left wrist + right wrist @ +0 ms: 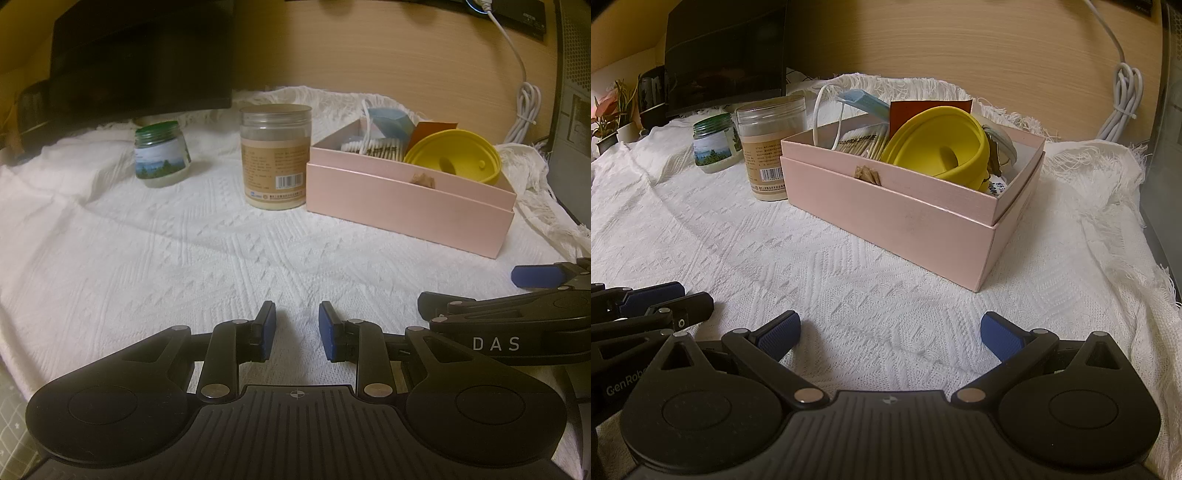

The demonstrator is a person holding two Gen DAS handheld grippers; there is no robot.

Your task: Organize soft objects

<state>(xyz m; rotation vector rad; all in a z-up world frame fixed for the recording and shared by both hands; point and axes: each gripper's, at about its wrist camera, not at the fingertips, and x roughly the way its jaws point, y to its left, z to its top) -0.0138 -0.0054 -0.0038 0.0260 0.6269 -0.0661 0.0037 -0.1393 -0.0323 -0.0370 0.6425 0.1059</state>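
Far left on the white cloth stands a green-lidded jar; just right of it a taller tub, close beside the pink box; in the box lie a blue mask, cotton swabs and a yellow funnel, tilted against the right side; a white cable hangs far right. Near, the left gripper rests with jaws slightly parted, empty; the right gripper beside it gapes wide, holding nothing.
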